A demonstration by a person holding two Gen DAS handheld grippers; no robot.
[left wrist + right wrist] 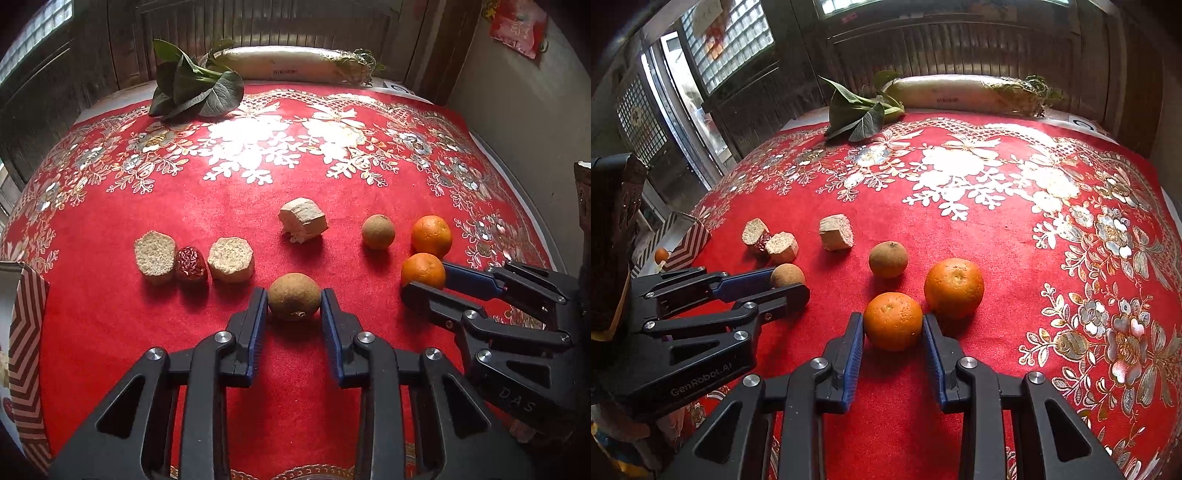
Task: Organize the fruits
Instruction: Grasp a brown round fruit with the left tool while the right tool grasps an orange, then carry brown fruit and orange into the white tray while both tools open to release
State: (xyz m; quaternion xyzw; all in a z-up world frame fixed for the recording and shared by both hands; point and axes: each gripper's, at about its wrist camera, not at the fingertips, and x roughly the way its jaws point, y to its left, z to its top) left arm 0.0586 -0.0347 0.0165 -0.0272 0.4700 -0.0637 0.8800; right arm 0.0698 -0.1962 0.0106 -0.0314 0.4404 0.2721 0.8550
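Observation:
My left gripper (293,301) has its fingers on both sides of a brown round fruit (294,296) on the red cloth; the pads look to touch it. It also shows in the right wrist view (788,276). My right gripper (893,322) closes around the nearer orange (893,320), seen from the left wrist too (423,270). A second orange (954,287) sits just behind it. A second brown fruit (888,259) lies between the two groups.
Three beige cake pieces (303,220) and a red date (190,263) lie on the red embroidered tablecloth (258,155). Leafy greens (192,86) and a white radish (291,64) lie at the far edge. A striped box (22,332) stands at the left.

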